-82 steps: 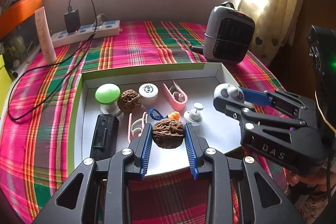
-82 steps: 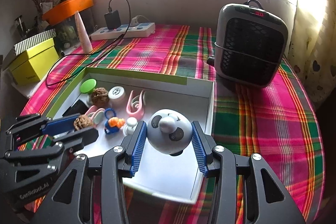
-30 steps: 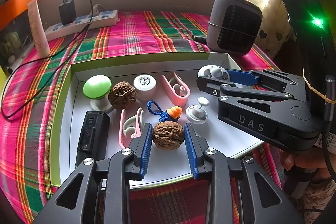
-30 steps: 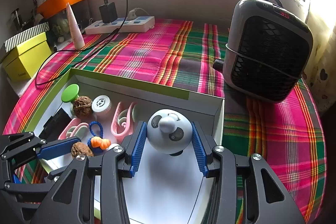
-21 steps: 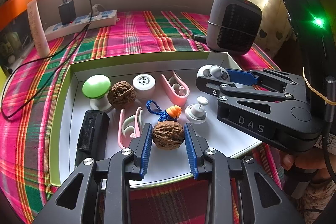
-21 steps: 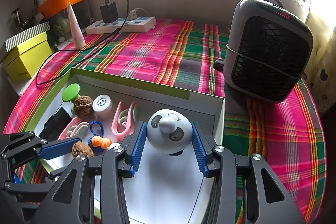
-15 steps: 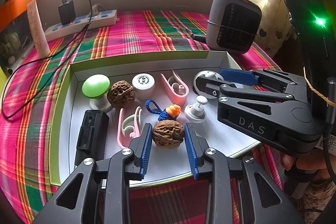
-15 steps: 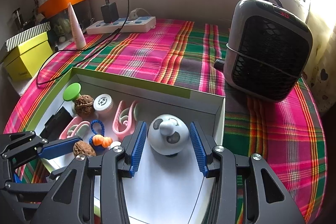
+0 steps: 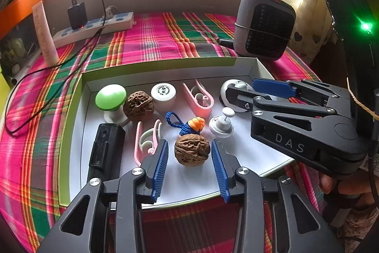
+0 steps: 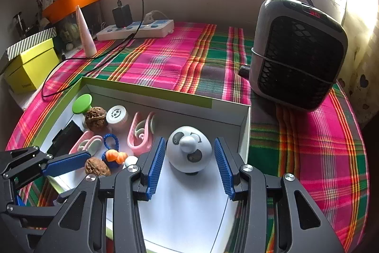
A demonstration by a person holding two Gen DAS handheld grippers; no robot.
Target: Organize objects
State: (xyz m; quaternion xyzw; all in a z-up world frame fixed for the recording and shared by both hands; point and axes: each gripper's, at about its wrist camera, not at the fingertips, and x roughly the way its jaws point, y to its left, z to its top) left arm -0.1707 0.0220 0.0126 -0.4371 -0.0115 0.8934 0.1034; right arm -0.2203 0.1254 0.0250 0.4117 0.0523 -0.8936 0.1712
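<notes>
A shallow white box [image 9: 165,68] with a green rim lies on the plaid cloth. My left gripper [image 9: 190,153] is open around a brown walnut [image 9: 192,149] that rests on the box floor, with a gap on both sides. My right gripper [image 10: 188,158] is open around a white panda-face ball [image 10: 188,149] that sits on the box floor near the right wall [image 10: 246,134]. The ball also shows in the left wrist view [image 9: 228,89], partly behind the right gripper. A second walnut [image 9: 138,106] lies in the back row.
In the box lie a green mushroom knob [image 9: 110,97], a white round cap [image 9: 163,94], two pink clips [image 9: 200,101], a black block [image 9: 105,148], a blue-corded orange charm [image 9: 194,123] and a white knob [image 9: 222,125]. A grey heater [image 10: 296,56] stands right, a power strip [image 10: 137,30] at the back.
Both grippers have opened. The walnut and the panda ball, held above the box before, now rest on its floor between the spread fingers.
</notes>
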